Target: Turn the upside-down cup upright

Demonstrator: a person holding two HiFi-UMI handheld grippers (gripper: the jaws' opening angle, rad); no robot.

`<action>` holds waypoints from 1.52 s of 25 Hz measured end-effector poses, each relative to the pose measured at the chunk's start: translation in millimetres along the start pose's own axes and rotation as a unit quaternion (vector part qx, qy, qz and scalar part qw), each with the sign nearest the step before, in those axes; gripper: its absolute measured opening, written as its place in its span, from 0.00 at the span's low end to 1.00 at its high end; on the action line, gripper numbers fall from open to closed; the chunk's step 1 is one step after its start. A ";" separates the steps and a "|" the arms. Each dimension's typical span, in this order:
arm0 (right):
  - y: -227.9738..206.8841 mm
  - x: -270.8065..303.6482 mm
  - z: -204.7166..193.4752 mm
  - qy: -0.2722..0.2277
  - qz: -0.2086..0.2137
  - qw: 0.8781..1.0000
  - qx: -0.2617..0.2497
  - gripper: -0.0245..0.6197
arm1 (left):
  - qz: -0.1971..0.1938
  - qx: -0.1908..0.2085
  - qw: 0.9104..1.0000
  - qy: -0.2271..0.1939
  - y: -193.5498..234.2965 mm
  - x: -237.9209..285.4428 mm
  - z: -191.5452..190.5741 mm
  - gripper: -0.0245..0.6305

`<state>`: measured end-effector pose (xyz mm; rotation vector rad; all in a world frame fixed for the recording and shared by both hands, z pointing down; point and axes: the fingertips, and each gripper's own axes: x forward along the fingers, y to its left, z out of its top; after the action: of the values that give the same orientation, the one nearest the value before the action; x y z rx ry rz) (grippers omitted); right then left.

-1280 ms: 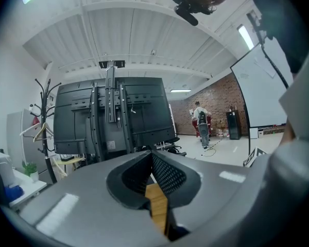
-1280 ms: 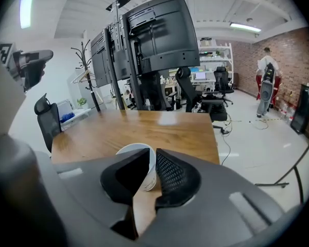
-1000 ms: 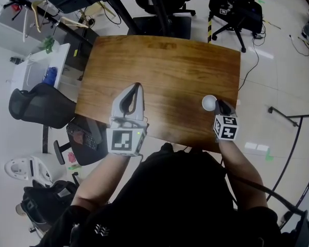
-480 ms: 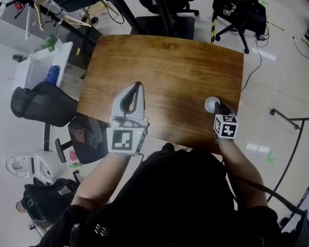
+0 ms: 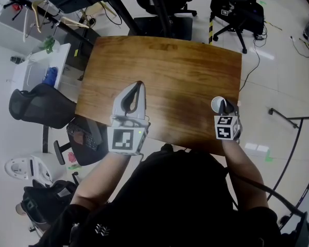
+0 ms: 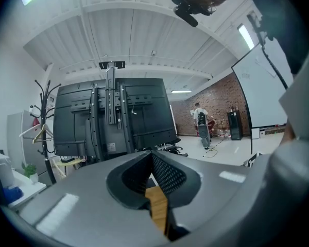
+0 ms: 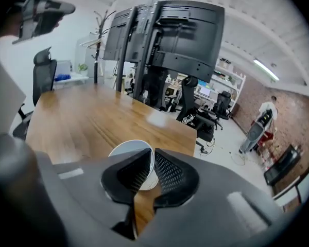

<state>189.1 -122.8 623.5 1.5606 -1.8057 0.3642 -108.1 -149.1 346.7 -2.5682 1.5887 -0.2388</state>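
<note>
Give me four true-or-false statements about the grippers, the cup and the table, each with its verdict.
1. The left gripper holds the cup. False: the left gripper has its jaws together on nothing, and the cup is at the right gripper.
2. The cup is white. True.
3. The right gripper's jaws stand clear of the cup. False: they are closing, with the cup's wall pinched between them.
4. In the head view the cup is near the right edge of the wooden table. True.
</note>
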 end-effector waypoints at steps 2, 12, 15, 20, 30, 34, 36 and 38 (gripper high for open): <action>7.8 -1.1 -0.4 0.007 -0.002 0.999 -0.036 0.08 | -0.004 0.001 1.000 -0.001 -0.4 1.0 1.6 0.04; 66.6 -0.5 8.9 -0.014 0.048 0.998 -0.033 0.12 | -0.012 -0.005 1.000 -0.011 4.2 0.4 7.6 0.04; 78.3 5.0 6.6 -0.027 0.066 0.997 0.027 0.14 | -0.011 0.000 1.000 -0.007 9.9 -2.0 6.7 0.04; 78.7 13.0 3.6 -0.044 0.072 0.992 0.096 0.15 | -0.002 0.006 1.000 -0.001 21.4 -5.1 7.7 0.04; 69.4 17.6 5.2 -0.070 0.098 0.984 0.128 0.17 | 0.009 0.004 1.000 0.003 11.9 -8.7 5.7 0.04; 58.3 10.2 12.9 -0.090 0.107 0.981 0.137 0.22 | 0.013 0.005 1.000 -0.001 10.5 -7.7 8.4 0.04; 45.6 5.3 11.5 -0.096 0.106 0.980 0.137 0.26 | 0.011 0.008 1.000 -0.003 7.4 -6.2 9.1 0.04; 28.4 1.4 1.4 -0.087 0.107 0.978 0.154 0.29 | 0.008 0.004 1.000 -0.011 3.4 -4.0 12.6 0.04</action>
<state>161.8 -118.2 630.1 1.6484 -2.1436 0.6521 -110.4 -146.9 333.5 -2.5408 1.5973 -0.2140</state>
